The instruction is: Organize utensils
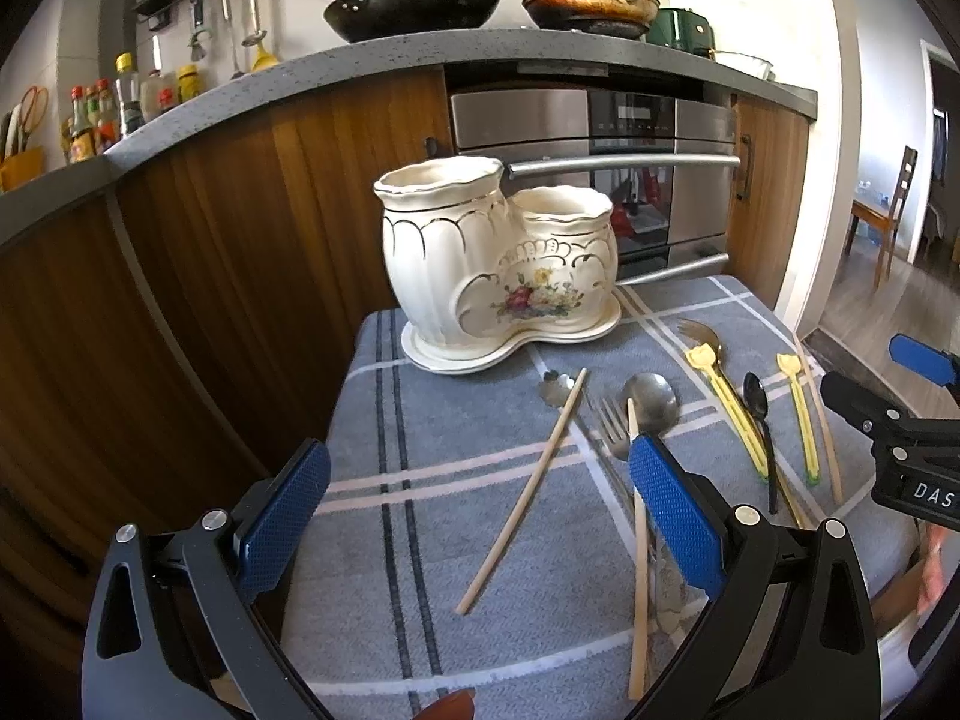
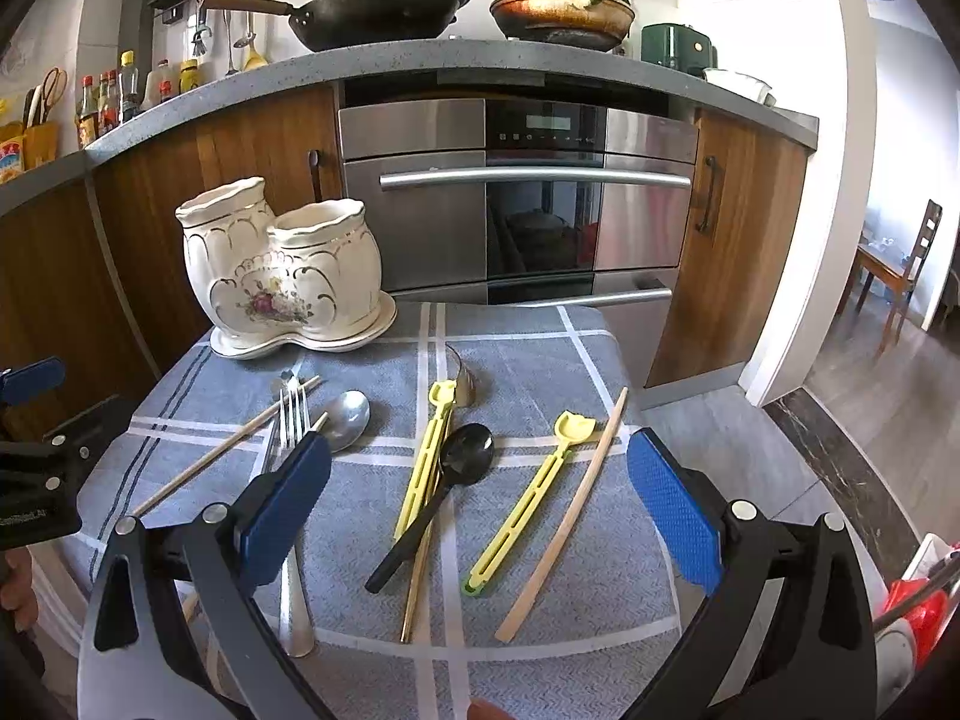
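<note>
A cream two-cup ceramic utensil holder (image 1: 498, 258) (image 2: 282, 270) stands empty at the back of a blue plaid cloth (image 1: 456, 516) (image 2: 540, 372). Loose on the cloth lie wooden chopsticks (image 1: 528, 492) (image 2: 567, 516), a steel fork (image 1: 609, 426) (image 2: 291, 420), a steel spoon (image 1: 651, 399) (image 2: 345, 414), a black spoon (image 1: 759, 420) (image 2: 444, 489), two yellow plastic utensils (image 1: 729, 402) (image 2: 528, 504) and a gold fork (image 1: 699, 333). My left gripper (image 1: 480, 516) is open and empty above a chopstick. My right gripper (image 2: 480, 510) is open and empty above the black spoon and yellow utensils.
Behind the small table are wooden cabinets (image 1: 228, 252) and a steel oven (image 2: 516, 198) under a grey counter (image 1: 372, 60) with two pans. The cloth's edges drop off left and right. Wood floor and a chair (image 2: 900, 264) lie to the right.
</note>
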`<state>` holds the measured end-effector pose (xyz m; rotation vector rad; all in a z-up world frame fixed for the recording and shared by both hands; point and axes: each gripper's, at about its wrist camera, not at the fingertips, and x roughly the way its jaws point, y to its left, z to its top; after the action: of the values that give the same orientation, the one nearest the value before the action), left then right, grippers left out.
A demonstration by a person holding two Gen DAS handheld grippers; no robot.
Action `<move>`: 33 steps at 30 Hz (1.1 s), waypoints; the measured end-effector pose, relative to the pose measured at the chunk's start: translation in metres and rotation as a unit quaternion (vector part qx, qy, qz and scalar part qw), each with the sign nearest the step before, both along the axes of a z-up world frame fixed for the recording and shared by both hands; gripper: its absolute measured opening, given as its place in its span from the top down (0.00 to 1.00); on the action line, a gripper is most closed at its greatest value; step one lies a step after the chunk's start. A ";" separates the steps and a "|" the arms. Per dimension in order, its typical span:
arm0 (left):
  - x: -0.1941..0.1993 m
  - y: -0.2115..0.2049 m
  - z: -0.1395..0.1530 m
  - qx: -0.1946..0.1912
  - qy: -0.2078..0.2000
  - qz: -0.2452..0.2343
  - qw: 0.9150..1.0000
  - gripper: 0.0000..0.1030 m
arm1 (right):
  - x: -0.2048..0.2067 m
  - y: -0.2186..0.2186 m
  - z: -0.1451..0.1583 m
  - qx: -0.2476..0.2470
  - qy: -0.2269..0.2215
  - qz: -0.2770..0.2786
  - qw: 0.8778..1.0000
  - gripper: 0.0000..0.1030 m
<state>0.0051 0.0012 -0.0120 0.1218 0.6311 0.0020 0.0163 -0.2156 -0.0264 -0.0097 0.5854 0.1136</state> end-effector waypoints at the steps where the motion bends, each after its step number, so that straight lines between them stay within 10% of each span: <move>1: 0.000 0.000 0.000 0.000 0.001 -0.001 1.000 0.04 | 0.000 0.001 -0.001 -0.002 0.001 0.000 1.000 0.05; 33: 0.000 0.004 0.000 -0.008 0.007 -0.002 1.000 0.04 | 0.004 0.005 -0.005 -0.010 0.007 0.002 1.000 0.05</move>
<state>0.0048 0.0055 -0.0123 0.1073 0.6438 -0.0074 0.0206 -0.2102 -0.0310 -0.0303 0.6000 0.1119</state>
